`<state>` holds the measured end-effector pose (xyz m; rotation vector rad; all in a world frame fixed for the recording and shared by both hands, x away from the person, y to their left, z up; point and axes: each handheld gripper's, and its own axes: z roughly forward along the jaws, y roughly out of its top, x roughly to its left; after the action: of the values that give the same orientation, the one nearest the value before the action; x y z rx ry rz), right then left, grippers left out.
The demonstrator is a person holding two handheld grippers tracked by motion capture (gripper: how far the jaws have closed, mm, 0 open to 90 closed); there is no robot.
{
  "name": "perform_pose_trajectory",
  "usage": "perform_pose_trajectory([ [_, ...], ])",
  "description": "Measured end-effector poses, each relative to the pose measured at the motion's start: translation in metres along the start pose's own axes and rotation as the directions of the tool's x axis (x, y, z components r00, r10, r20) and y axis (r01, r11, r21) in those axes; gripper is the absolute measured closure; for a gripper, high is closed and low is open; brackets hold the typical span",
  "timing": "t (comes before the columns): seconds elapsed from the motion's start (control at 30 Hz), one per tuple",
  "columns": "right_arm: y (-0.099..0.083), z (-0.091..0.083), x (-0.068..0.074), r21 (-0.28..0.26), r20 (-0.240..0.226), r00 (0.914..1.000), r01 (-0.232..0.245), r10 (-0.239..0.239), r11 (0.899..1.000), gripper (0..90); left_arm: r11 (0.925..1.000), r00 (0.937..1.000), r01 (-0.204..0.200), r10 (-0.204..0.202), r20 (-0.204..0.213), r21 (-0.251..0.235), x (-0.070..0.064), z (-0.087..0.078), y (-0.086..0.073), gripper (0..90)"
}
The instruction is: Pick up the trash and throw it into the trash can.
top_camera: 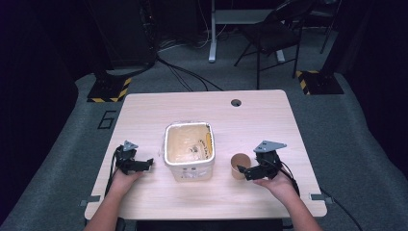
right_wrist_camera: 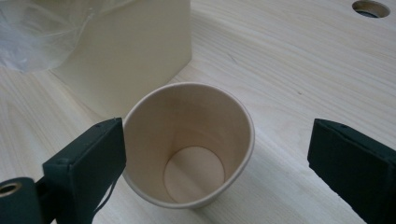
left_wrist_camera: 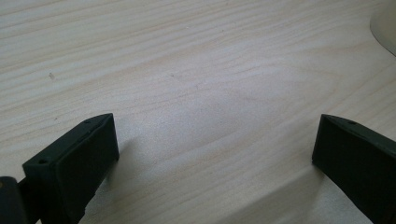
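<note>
A brown paper cup (top_camera: 237, 162) stands upright and empty on the wooden table (top_camera: 202, 108), right of a cream square bin (top_camera: 188, 169) lined with clear plastic. My right gripper (top_camera: 242, 172) is open, with its jaws on either side of the cup. In the right gripper view the cup (right_wrist_camera: 191, 140) sits between the jaws of the right gripper (right_wrist_camera: 215, 133); the left jaw is at its rim and the right jaw is well apart from it. My left gripper (top_camera: 150, 164) is open just left of the bin. In the left gripper view the left gripper (left_wrist_camera: 215, 135) has bare tabletop between its jaws.
A round cable hole (top_camera: 235, 102) lies in the table's far side. The bin wall (right_wrist_camera: 135, 51) and its plastic liner (right_wrist_camera: 37, 32) stand just behind the cup. A corner of the bin (left_wrist_camera: 385, 23) is near my left gripper. A folding chair (top_camera: 274, 33) stands on the floor beyond the table.
</note>
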<state>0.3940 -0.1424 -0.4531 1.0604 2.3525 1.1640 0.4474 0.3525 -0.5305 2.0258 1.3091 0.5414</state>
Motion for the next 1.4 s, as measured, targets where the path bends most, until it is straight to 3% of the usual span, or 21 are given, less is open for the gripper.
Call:
perform_pose_trajectory([
  [0.17,0.001,0.004,0.004,0.015,-0.031,0.9994,0.016,-0.016,1.000,2.8,1.0000,1.0000,0.000,0.000,0.000,0.000,0.000,0.000,0.000,0.1],
  [0.6,0.001,0.018,0.008,0.048,-0.031,0.9991,0.029,-0.028,0.998,0.6,1.0000,1.0000,0.000,0.000,0.000,0.000,0.000,0.000,0.000,0.1],
  [1.07,0.000,0.021,0.008,0.067,-0.046,0.9985,0.033,-0.030,0.997,15.8,1.0000,1.0000,0.000,0.000,0.000,0.000,0.000,0.000,0.000,0.1],
  [1.4,0.010,0.016,0.011,0.057,-0.041,0.9976,0.059,-0.057,0.997,16.7,1.0000,1.0000,0.000,0.000,0.000,0.000,0.000,0.000,0.000,0.1],
])
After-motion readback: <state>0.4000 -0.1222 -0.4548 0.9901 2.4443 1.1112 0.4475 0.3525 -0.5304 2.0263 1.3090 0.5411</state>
